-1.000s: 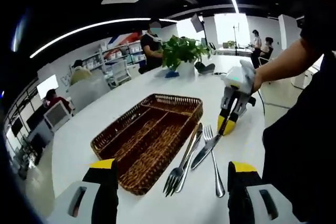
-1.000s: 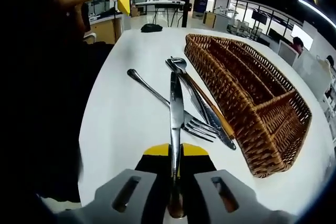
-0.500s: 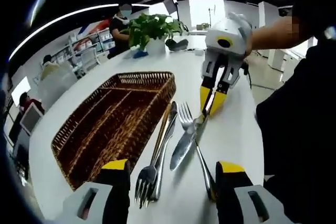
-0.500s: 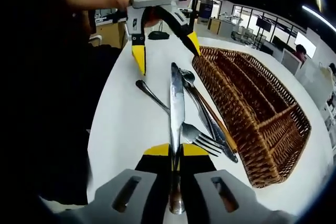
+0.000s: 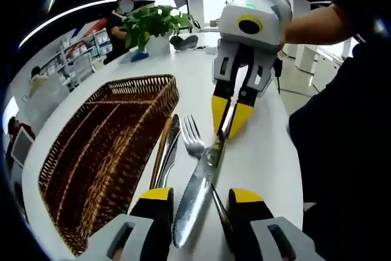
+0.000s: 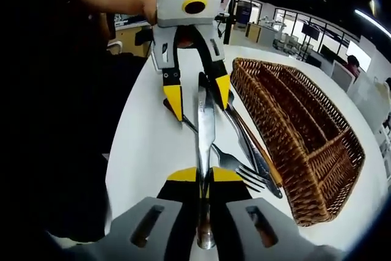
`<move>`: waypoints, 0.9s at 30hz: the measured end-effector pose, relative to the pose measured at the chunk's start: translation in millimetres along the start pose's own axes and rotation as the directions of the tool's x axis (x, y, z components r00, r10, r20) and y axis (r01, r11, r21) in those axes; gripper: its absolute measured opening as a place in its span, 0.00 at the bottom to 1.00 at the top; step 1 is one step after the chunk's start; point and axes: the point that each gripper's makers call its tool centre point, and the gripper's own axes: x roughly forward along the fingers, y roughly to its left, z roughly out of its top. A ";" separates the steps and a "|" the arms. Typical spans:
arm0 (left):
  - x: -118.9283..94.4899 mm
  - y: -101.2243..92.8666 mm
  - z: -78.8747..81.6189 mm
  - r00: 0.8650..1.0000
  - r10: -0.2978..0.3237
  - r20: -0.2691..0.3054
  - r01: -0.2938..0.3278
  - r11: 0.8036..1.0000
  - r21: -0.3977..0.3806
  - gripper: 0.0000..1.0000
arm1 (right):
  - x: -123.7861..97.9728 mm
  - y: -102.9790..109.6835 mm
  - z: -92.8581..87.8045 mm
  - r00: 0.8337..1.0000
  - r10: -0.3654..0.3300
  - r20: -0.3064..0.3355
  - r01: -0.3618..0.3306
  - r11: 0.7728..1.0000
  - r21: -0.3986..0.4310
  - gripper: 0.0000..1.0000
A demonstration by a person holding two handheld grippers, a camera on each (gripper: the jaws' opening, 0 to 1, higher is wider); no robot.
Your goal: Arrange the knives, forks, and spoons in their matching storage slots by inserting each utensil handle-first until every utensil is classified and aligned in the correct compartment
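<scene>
The right gripper is clamping its fingers on a knife above the worktop. The left gripper is straddling the blade tip, fingers spread wide. Beside the wicker basket, a fork is lying, its handle partly hidden beneath the knife.

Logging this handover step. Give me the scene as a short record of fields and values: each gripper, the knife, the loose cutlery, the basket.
right gripper: shut on the knife handle
left gripper: open, its jaws on either side of the blade end
knife: held off the table, blade pointing at the left gripper
loose cutlery: fork and other pieces lying beside the basket on the white table
basket: brown wicker, long compartments, no cutlery visible inside
</scene>
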 end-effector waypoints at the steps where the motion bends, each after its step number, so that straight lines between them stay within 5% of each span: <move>1: -0.2 -0.2 1.6 1.000 -0.001 0.006 0.001 1.000 0.005 0.34 | 0.3 0.5 0.4 1.000 0.001 0.000 -0.001 1.000 -0.003 0.01; 7: -0.6 0.9 1.8 1.000 -0.005 -0.007 0.005 1.000 0.030 0.18 | 2.9 1.8 4.3 1.000 0.006 0.004 -0.006 1.000 -0.021 0.02; 13: -3.8 -8.2 -0.5 0.997 -0.060 -0.052 0.067 0.985 0.160 0.13 | 3.3 -2.1 5.8 1.000 0.001 0.018 -0.001 1.000 -0.012 0.03; 17: -2.9 -9.3 -1.7 0.995 -0.071 -0.064 0.081 0.984 0.159 0.12 | 3.1 -2.9 4.9 1.000 0.012 0.029 -0.013 1.000 0.025 0.05; 22: -6.8 -11.0 1.6 0.994 -0.096 -0.048 0.103 0.984 0.147 0.12 | 11.1 -2.5 -14.1 0.999 0.027 -0.023 -0.027 1.000 0.012 0.20; 27: -9.0 -12.0 -0.9 0.994 -0.103 -0.049 0.110 0.979 0.174 0.12 | 14.5 3.7 -15.1 0.998 0.055 -0.031 -0.056 0.998 -0.030 0.07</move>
